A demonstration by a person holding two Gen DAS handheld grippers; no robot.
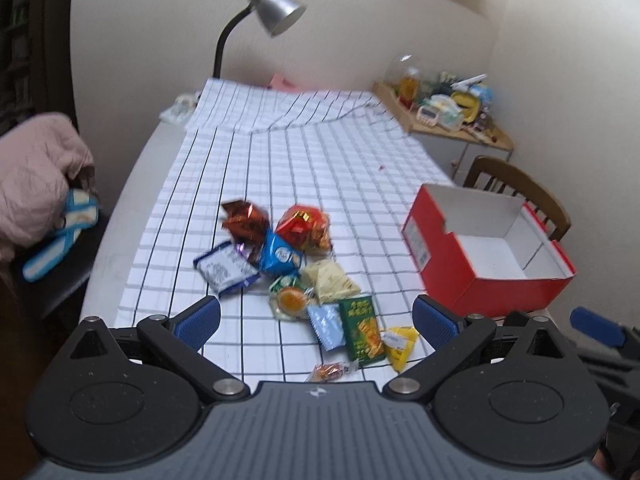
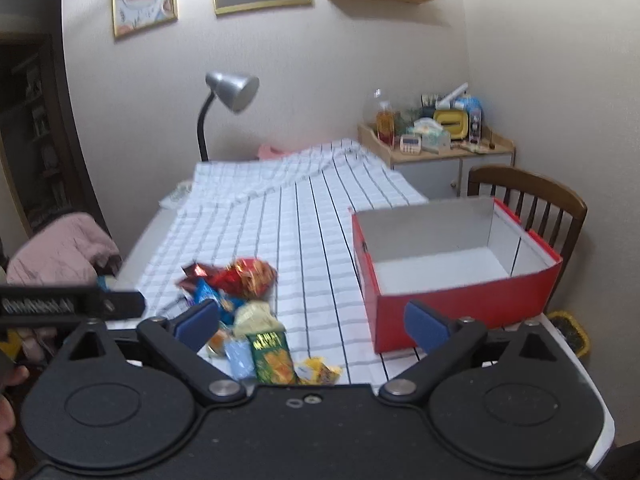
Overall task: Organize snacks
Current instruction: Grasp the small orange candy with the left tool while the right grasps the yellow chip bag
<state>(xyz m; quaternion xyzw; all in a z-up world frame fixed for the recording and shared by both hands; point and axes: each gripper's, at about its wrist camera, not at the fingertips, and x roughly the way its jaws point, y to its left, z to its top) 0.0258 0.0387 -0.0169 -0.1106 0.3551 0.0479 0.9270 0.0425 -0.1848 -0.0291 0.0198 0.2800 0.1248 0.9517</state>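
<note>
Left wrist view is showing the left gripper (image 1: 316, 316) hanging above the table with its blue pads wide apart and nothing between them; the pile of snacks (image 1: 292, 268) is lying just ahead of and between the fingers, loose on the checked cloth (image 1: 280, 160). The red box (image 1: 492, 252) is standing open and empty beyond the right-hand finger, near the table's edge. In the right wrist view the right gripper (image 2: 312, 324) is likewise holding its fingers spread, gripping nothing, with the green packet (image 2: 272, 356) and yellow packet (image 2: 318, 370) lying closest between its fingers and the box just past its right finger.

The step in hand is looking like a first pick. Doing it well probably means choosing an outlying packet such as the green one, coming down so the pads are straddling its narrow sides, and closing gently, since the crinkly wrappers are likely sliding on cloth. Working from the pile's near edge should be keeping the rest undisturbed.

The cloth is lying rumpled at its far end, beside a silver desk lamp (image 1: 276, 8). A wooden chair (image 2: 528, 200) is standing behind the box, and a cluttered side cabinet (image 2: 436, 148) is sitting in the corner.
</note>
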